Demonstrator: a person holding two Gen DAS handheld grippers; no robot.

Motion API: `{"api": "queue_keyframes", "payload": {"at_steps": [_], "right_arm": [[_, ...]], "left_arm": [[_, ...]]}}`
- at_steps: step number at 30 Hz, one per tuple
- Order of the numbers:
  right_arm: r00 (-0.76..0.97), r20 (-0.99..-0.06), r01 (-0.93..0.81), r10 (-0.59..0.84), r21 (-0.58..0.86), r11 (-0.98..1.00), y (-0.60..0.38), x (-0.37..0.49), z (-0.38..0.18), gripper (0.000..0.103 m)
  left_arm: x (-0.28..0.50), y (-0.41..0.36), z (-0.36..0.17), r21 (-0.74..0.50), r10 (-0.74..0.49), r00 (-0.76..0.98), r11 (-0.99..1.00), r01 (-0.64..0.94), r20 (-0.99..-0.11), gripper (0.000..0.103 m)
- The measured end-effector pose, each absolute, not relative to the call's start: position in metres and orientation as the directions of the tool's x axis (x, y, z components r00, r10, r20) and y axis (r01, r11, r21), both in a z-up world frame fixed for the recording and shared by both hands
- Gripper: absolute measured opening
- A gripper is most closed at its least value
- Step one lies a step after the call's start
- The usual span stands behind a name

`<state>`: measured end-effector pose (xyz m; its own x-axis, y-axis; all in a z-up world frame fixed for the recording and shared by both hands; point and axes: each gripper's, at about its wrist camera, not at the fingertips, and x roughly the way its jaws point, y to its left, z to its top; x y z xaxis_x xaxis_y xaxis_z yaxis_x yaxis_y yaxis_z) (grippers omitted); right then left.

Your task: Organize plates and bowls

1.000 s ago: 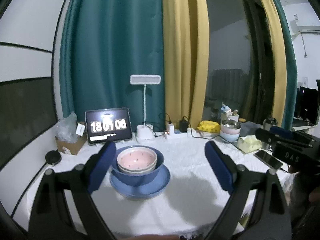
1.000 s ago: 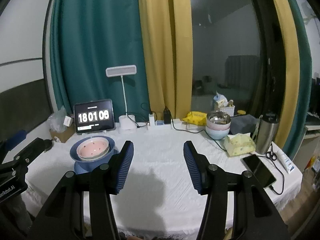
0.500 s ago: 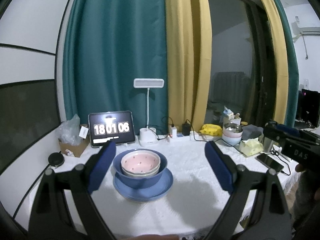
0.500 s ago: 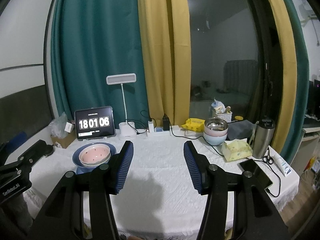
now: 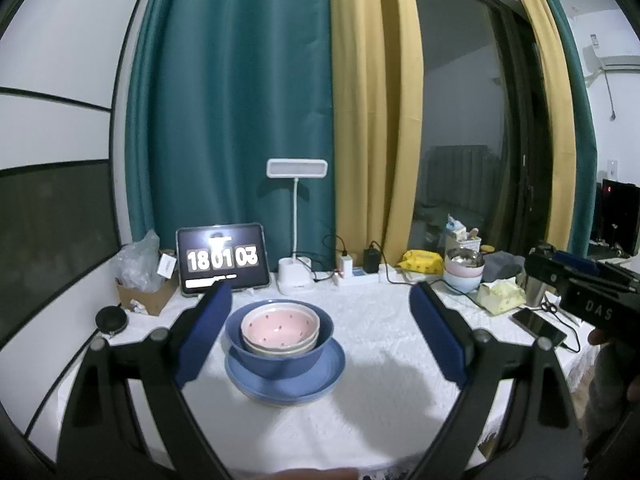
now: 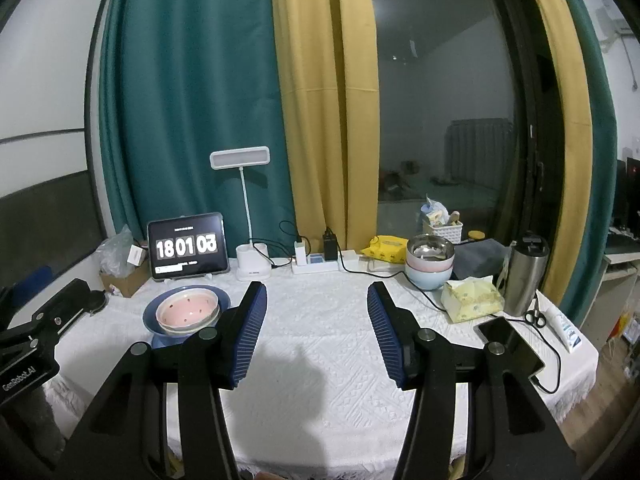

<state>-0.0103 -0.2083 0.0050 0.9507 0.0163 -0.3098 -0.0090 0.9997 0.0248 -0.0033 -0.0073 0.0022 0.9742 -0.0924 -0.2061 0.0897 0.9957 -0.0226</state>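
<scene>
A pink dotted bowl (image 5: 280,326) sits nested on a white bowl inside a blue bowl (image 5: 276,356), all on a blue plate (image 5: 320,376) on the white tablecloth. My left gripper (image 5: 320,320) stands open over the table, the stack just right of its left finger, nothing between the pads. In the right wrist view the same stack (image 6: 186,314) lies left of my right gripper (image 6: 316,320), which is open and empty above bare cloth. Another stack of bowls (image 6: 430,266), steel on pink on light blue, stands at the back right.
Along the back are a tablet clock (image 6: 188,246), a desk lamp (image 6: 250,264), a power strip (image 6: 316,266) and a yellow packet (image 6: 386,250). A tissue pack (image 6: 472,298), steel flask (image 6: 524,274), phone (image 6: 508,338) and scissors sit right. A cardboard box (image 5: 144,296) is left.
Both views have tilted and drawn back slightly, so the table and the blue stack sit lower and smaller in frame. Both grippers keep the same opening.
</scene>
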Motion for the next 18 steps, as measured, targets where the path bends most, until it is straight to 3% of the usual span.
{"api": "queue_keyframes", "payload": {"at_steps": [18], "right_arm": [[0.951,-0.31,-0.008,0.015,0.026,1.0,-0.2089,-0.0103,0.0051,0.055]], "left_arm": [[-0.0036,-0.0073,0.0016,-0.021,-0.094,0.973,0.996,0.092,-0.209,0.091]]}}
